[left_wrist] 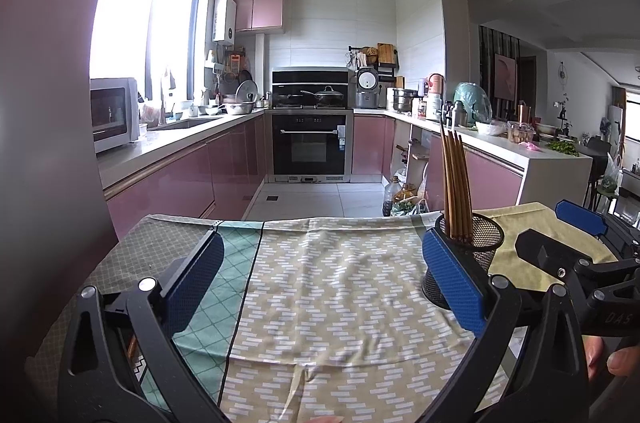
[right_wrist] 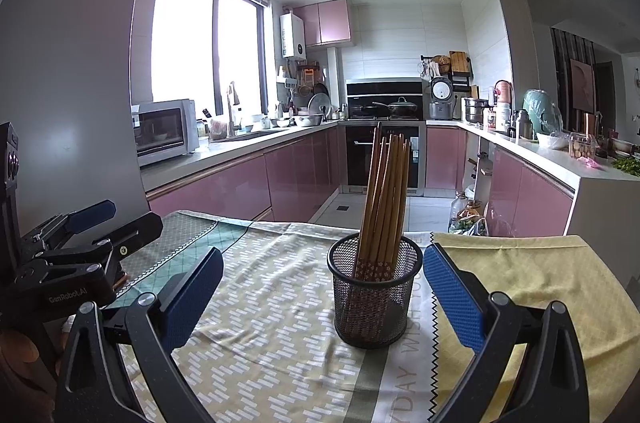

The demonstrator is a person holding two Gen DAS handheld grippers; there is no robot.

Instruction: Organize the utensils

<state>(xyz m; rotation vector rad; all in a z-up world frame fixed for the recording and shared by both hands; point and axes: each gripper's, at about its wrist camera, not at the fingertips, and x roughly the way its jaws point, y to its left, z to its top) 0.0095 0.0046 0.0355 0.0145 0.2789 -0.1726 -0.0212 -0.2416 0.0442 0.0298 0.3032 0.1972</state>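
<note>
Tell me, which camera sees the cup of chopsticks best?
The right wrist camera. There the black mesh cup stands whole in the middle, with the chopsticks upright inside. The left wrist camera shows it off to the right, with a blue finger hiding part of the cup.

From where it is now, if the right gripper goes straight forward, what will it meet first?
Most likely the black wire-mesh cup holding brown wooden chopsticks. It stands on the patterned cloth ahead of the open right gripper, slightly right of centre. Depth is hard to judge.

"GenRobot.AI" marks the left hand-held gripper [right_wrist: 120, 235].
</note>
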